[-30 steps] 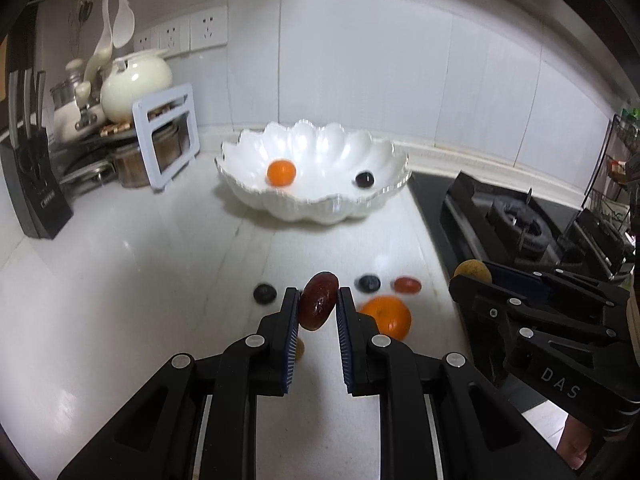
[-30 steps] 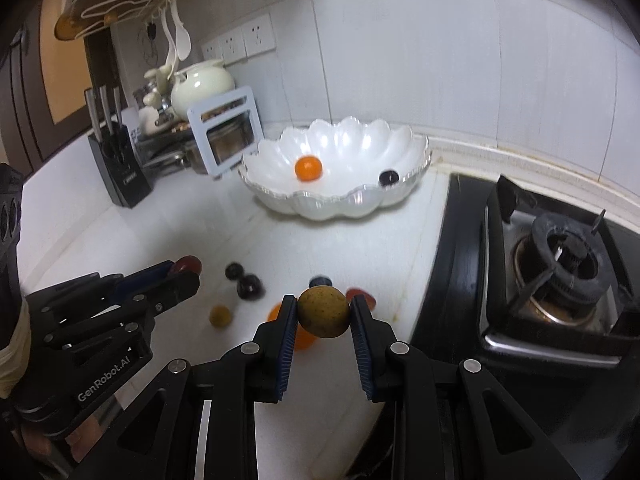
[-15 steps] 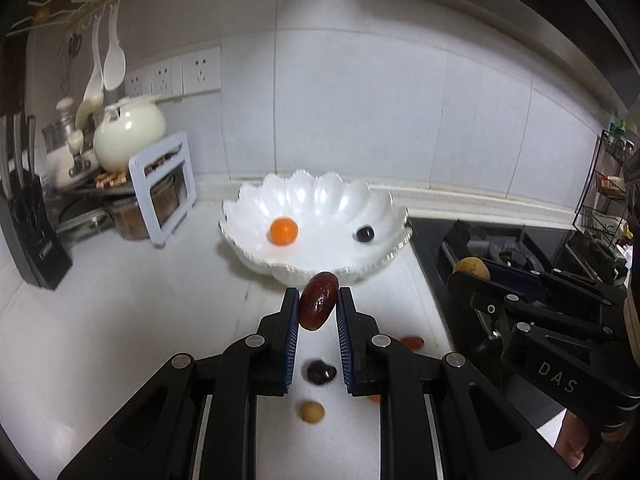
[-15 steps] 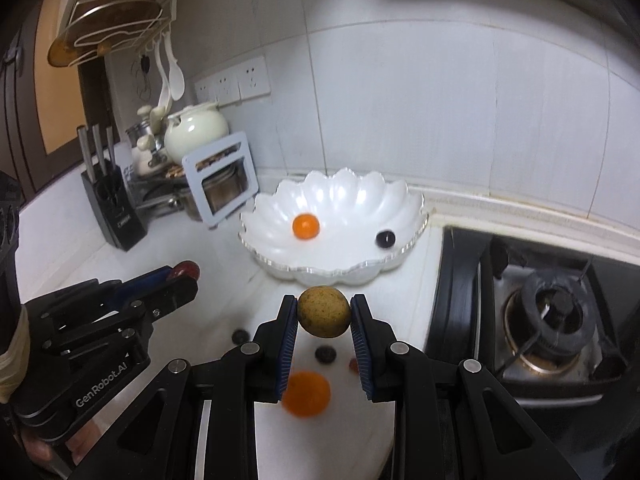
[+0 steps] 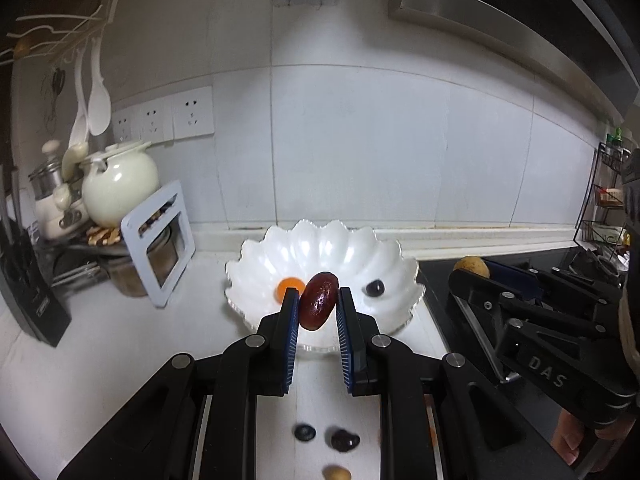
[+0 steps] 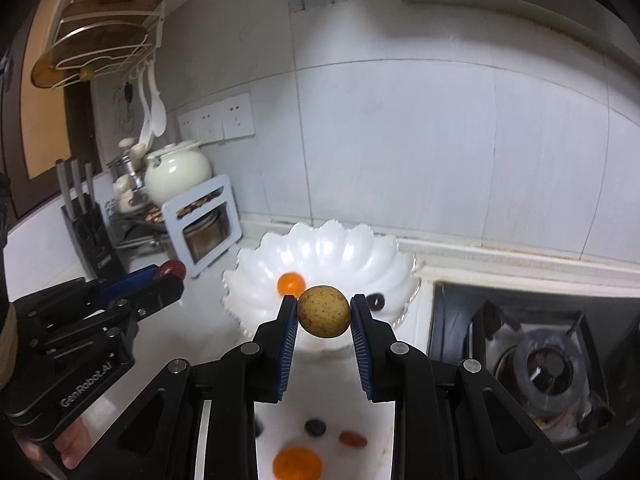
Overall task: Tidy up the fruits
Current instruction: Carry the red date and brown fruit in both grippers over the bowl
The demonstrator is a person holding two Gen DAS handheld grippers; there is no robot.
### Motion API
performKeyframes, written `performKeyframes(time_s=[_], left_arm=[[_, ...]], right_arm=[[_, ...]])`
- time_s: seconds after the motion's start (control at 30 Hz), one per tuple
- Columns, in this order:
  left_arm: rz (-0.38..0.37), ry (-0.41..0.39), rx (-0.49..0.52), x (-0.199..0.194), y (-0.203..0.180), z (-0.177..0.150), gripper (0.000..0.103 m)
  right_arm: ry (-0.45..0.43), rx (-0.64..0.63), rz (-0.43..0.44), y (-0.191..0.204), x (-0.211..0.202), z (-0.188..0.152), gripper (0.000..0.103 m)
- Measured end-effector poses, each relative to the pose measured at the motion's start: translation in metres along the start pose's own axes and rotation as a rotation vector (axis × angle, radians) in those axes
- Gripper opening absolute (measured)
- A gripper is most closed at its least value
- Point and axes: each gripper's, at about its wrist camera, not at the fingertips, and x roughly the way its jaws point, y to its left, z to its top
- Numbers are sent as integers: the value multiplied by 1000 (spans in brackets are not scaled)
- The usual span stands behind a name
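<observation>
While left tool [image 5: 318, 306] pinches date [image 5: 319, 300], right tool [image 6: 324, 314] grips longan [image 6: 324, 311].

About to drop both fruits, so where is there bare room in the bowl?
The bowl is mostly bare: its back half and the middle strip between the small orange and dark berry. The counter left of it is bare too. The near counter, with a berry and orange, is crowded.

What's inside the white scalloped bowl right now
Inside the white scalloped bowl: a small orange fruit and a dark berry. The held red fruit hides part of the middle.
</observation>
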Motion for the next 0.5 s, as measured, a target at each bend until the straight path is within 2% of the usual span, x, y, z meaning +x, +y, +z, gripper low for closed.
performKeyframes(time_s=[0.13,0.5], left_arm=[[-9,15,14,15,4,12,20],[-33,119,15,76,17,27,20]], right_arm=[[20,14,-14,-5,19,10,29],[158,65,-9,-19,86,17,29]])
